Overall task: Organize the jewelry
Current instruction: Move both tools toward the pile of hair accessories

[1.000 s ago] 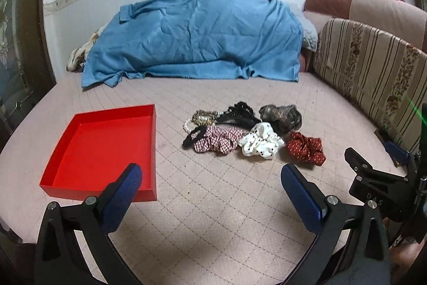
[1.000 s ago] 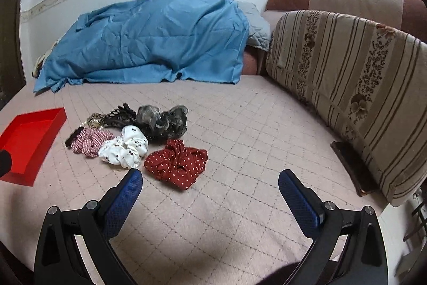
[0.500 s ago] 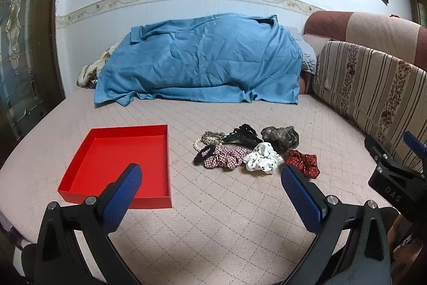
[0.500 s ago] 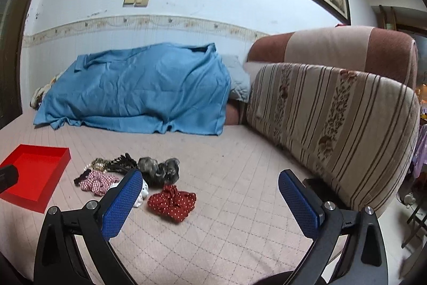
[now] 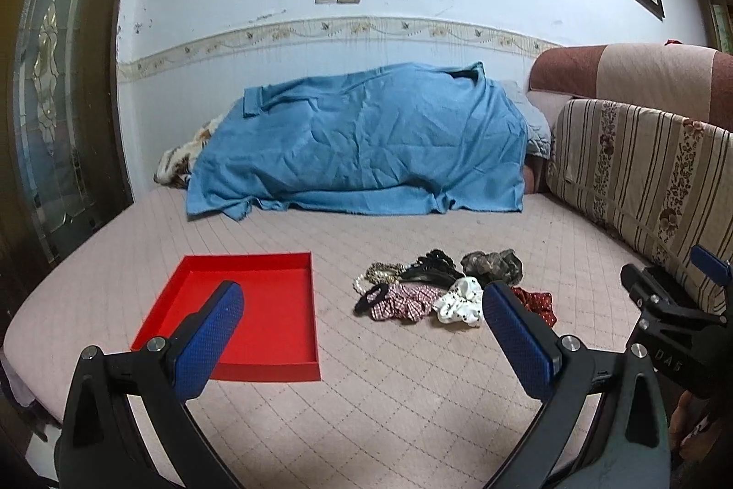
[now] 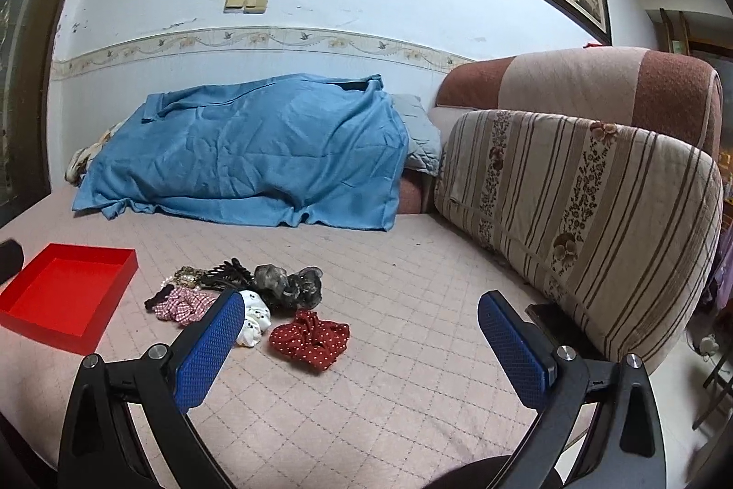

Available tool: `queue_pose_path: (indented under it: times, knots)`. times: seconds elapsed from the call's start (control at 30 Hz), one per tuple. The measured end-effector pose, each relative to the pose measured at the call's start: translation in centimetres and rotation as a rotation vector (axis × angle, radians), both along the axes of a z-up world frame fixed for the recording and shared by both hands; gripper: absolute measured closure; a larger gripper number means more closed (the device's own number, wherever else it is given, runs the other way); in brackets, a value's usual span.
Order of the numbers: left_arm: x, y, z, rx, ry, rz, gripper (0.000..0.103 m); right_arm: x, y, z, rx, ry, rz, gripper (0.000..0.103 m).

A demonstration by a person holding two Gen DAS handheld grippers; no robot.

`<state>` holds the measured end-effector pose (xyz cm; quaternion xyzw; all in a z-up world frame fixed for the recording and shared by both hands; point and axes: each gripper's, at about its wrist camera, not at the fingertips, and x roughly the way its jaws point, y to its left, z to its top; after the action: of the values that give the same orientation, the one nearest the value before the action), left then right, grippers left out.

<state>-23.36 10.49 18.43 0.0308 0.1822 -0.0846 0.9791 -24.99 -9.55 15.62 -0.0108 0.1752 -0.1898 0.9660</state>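
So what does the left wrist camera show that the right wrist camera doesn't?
Only the left wrist view shows the glass door, the whole red tray and the right gripper at its edge. Only the right wrist view shows the red scrunchie in full, the whole striped cushion and the floor past it. Both show the blue blanket, the pile of scrunchies, the bed, the wall pictures, and their own open, empty jaws.
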Motion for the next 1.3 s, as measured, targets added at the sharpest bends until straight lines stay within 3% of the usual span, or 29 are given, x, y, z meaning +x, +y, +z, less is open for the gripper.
queue_pose_path:
  times: [0.2,0.53,1.3]
  knots:
    - [-1.1,0.6,0.9,-0.009,-0.040,0.006,0.000,-0.6,0.9,0.5,-0.017,-0.006,0.020,0.000]
    - [-1.6,0.7,1.1,-0.007,-0.039,0.006,0.000,-1.0,0.9,0.6,-0.013,0.001,0.021,0.000]
    - [2.8,-0.1,-3.2,0.024,0.156,0.010,0.000,2.7,-0.7,-4.4,0.071,0.143,0.046,0.000]
